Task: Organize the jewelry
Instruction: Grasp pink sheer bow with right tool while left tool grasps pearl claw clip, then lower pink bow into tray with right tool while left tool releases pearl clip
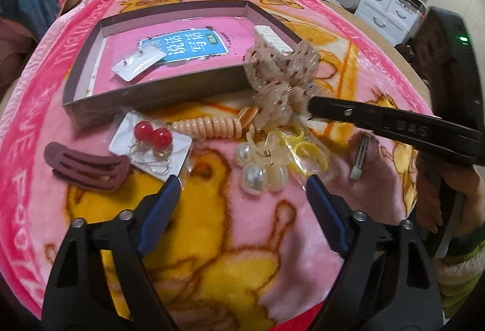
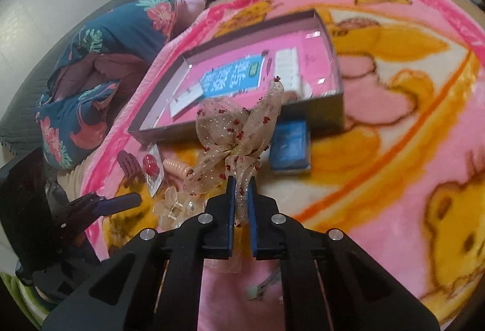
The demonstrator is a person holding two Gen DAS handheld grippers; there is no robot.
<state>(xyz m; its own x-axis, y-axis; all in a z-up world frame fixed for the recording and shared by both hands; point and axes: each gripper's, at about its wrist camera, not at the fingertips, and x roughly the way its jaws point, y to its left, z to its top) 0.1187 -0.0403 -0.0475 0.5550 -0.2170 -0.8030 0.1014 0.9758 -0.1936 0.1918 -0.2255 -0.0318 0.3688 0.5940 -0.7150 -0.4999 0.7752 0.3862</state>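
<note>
My right gripper [image 2: 241, 182] is shut on a sheer beige bow hair accessory with red dots [image 2: 239, 131] and holds it above the blanket, in front of the box's near wall; the bow also shows in the left wrist view [image 1: 282, 79], with the right gripper [image 1: 312, 105] behind it. The shallow grey box [image 1: 157, 94] holds a pink book, a white card [image 1: 136, 64] and a white comb [image 1: 272, 38]. My left gripper [image 1: 242, 188] is open and empty, low over the blanket, just short of a pearl claw clip [image 1: 260, 167].
On the pink bear blanket lie a maroon hair clip [image 1: 88, 167], red ball earrings on a card [image 1: 154, 140], a peach spiral hair tie [image 1: 209, 125], yellow ties in a bag [image 1: 306, 149] and a small clip [image 1: 359, 158]. A blue pad [image 2: 291, 146] lies beside the box.
</note>
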